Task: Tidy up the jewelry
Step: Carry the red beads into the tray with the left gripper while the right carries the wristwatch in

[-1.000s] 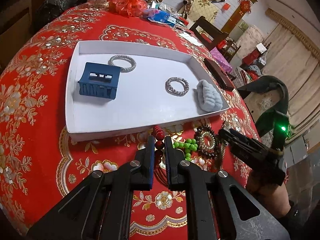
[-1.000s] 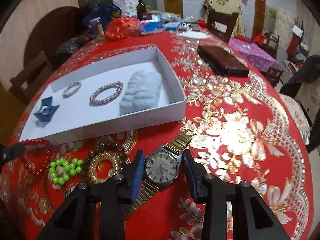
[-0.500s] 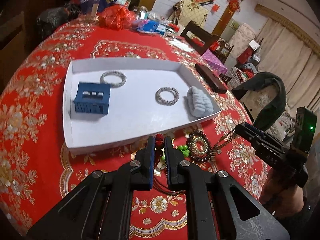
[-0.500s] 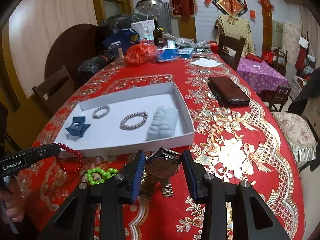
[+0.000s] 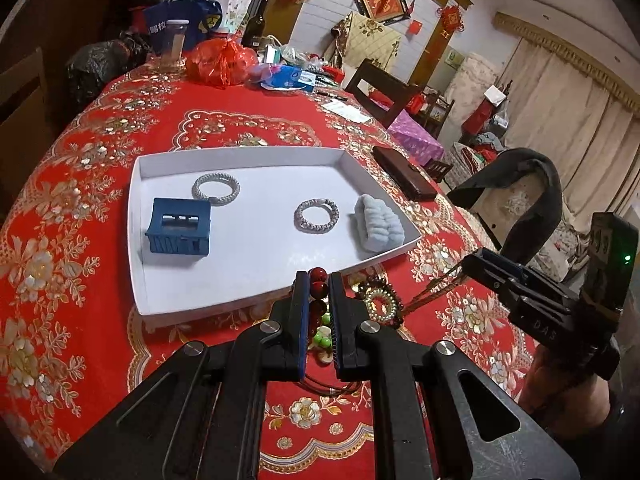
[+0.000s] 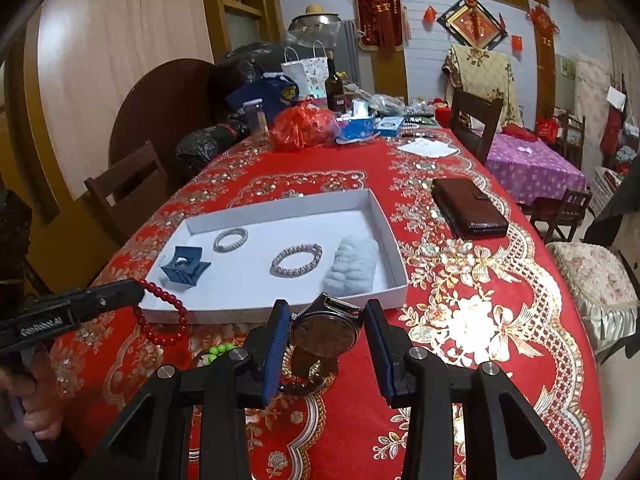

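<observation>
My left gripper [image 5: 319,292] is shut on a red bead bracelet [image 5: 318,286], which hangs from its tip above the tablecloth just in front of the white tray [image 5: 248,264]. My right gripper [image 6: 325,320] is shut on a wristwatch [image 6: 326,330], gripping the round case from both sides, with the metal band dangling below. The tray holds two silver bracelets [image 5: 216,188] [image 5: 317,216], a blue clip [image 5: 178,232] and a pale blue fuzzy scrunchie [image 5: 378,224]. A green bead bracelet [image 6: 218,350] and a brown-and-gold bead bracelet [image 5: 380,300] lie on the cloth below the grippers.
A brown wallet [image 6: 468,208] lies right of the tray on the red patterned tablecloth. A red bag [image 6: 302,126], a bottle [image 6: 334,84], boxes and papers crowd the far end. Wooden chairs stand around the table, and a person's hand [image 6: 36,412] holds the left gripper.
Both grippers have risen. The watch has come up off the cloth in the right gripper, its band now hanging. The red bracelet has lifted with the left gripper.
</observation>
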`<state>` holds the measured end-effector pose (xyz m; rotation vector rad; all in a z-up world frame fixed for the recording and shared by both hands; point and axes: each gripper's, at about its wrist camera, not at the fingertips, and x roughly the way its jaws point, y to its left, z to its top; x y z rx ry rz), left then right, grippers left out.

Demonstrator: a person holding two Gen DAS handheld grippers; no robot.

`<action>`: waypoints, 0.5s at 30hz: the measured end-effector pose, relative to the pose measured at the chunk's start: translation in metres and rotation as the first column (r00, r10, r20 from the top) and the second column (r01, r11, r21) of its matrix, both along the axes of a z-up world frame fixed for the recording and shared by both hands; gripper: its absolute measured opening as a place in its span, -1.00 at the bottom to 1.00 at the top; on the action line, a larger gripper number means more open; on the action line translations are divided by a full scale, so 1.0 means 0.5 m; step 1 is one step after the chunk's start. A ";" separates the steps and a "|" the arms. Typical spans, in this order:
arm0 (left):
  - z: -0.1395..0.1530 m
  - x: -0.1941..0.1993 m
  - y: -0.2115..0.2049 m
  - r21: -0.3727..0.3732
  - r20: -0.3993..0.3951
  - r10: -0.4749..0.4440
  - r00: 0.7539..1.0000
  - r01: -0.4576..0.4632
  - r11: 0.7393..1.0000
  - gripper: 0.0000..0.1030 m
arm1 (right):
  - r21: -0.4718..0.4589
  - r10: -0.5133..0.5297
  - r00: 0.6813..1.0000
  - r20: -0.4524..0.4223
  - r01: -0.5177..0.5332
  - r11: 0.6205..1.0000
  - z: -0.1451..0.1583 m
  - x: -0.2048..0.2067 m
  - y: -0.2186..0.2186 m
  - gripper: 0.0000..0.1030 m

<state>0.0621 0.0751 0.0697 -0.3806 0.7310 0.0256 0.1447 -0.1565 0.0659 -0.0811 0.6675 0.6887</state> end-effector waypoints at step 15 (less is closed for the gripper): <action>-0.002 -0.001 -0.013 0.059 -0.001 0.003 1.000 -0.003 0.998 -0.85 | 0.031 -0.013 0.999 0.030 0.012 0.999 0.023 -0.003 -0.002 -0.28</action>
